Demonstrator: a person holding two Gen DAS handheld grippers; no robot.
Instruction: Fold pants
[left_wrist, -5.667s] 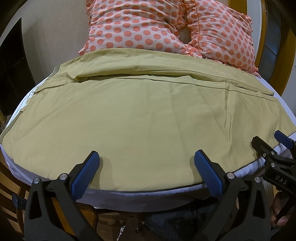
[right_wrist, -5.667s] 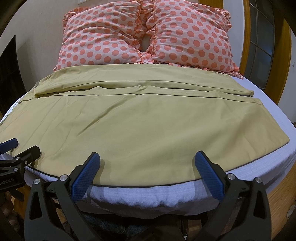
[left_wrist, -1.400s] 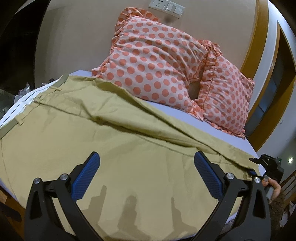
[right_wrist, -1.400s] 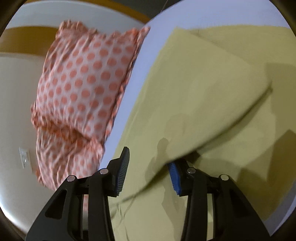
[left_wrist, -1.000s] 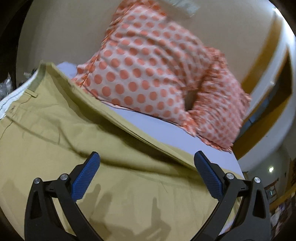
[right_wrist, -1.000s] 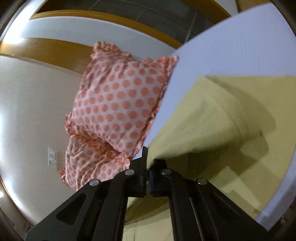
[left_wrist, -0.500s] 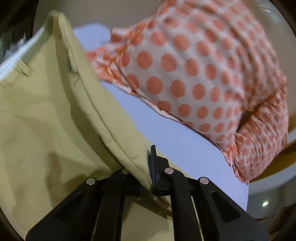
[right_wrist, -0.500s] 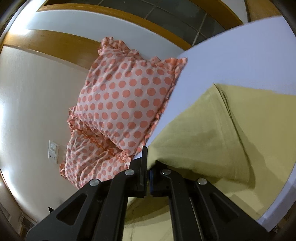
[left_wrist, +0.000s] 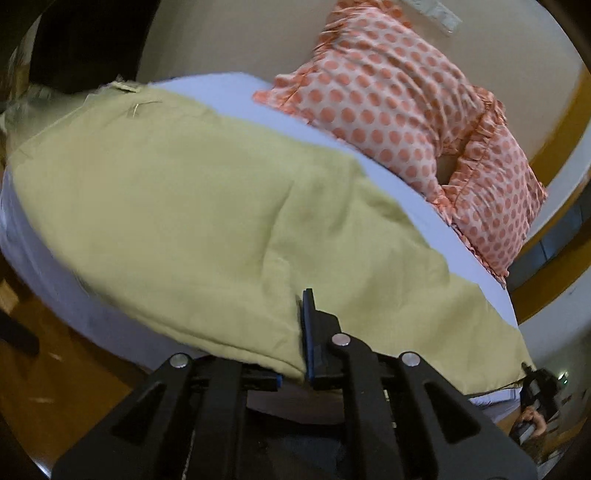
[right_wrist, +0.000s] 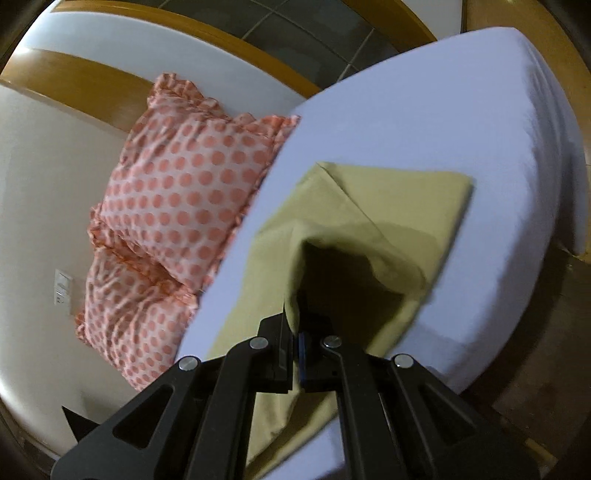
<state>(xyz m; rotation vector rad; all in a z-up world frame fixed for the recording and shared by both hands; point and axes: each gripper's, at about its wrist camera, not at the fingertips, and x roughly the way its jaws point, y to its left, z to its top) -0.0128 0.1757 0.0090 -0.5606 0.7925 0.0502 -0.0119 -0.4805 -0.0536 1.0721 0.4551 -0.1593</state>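
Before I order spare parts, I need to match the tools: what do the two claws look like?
Both look alike. The left claw and right claw have matte black plastic frames with triangular cut-outs, silver round rivets at the joints and blue pads lining the finger faces. No cables, markings or sleeves are visible.
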